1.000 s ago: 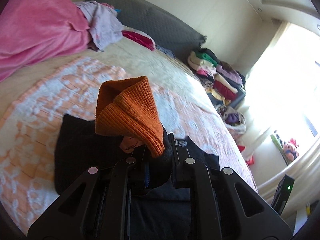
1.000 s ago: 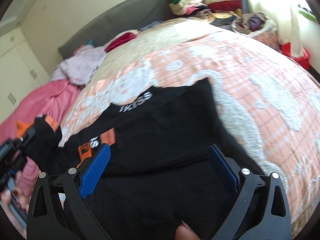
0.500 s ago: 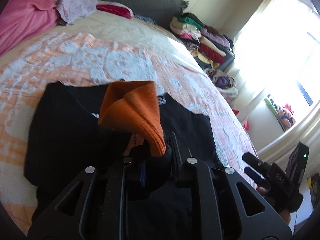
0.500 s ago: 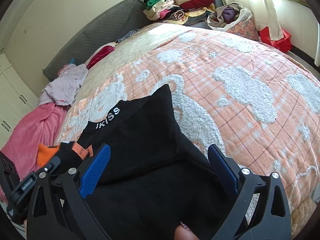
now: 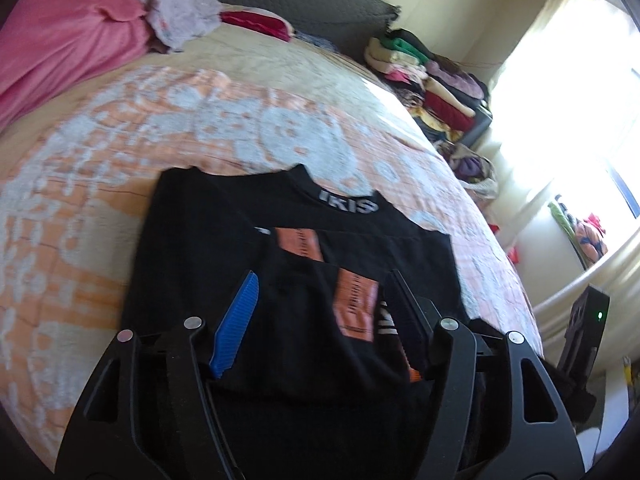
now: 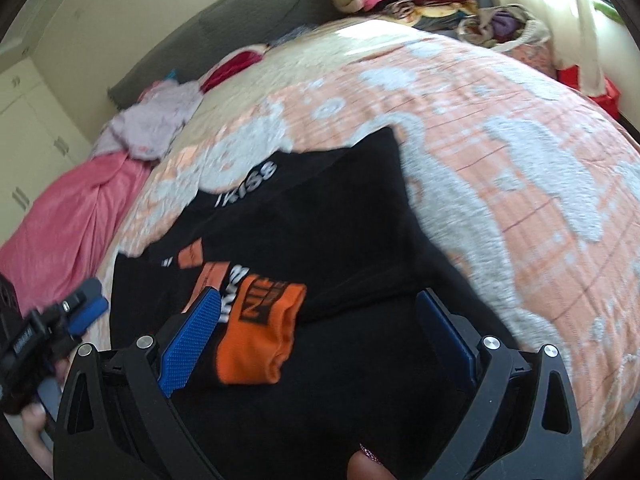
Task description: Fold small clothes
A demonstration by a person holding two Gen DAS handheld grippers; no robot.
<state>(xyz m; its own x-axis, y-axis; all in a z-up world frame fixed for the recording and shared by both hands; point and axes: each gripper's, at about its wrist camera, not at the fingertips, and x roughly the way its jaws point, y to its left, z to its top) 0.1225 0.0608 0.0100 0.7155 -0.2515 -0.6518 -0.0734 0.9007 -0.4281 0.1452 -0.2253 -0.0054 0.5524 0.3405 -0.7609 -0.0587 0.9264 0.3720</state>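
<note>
Black top (image 6: 320,240): flat on bed (image 6: 520,140), orange-cuffed sleeve (image 6: 256,336) laid across body. Left claw (image 5: 320,300) & right claw (image 6: 320,320): both wide open, empty. Step: sleeve fold-in. Next, prob.: grab hem, fold toward collar.

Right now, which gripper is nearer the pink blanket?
Left. The left gripper is by the black shirt's edge on the pink blanket's side; the right gripper is over the shirt's middle, farther away.

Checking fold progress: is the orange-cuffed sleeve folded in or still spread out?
Folded in: the orange cuff lies on the black shirt's body. Left gripper and right gripper are both open.
</note>
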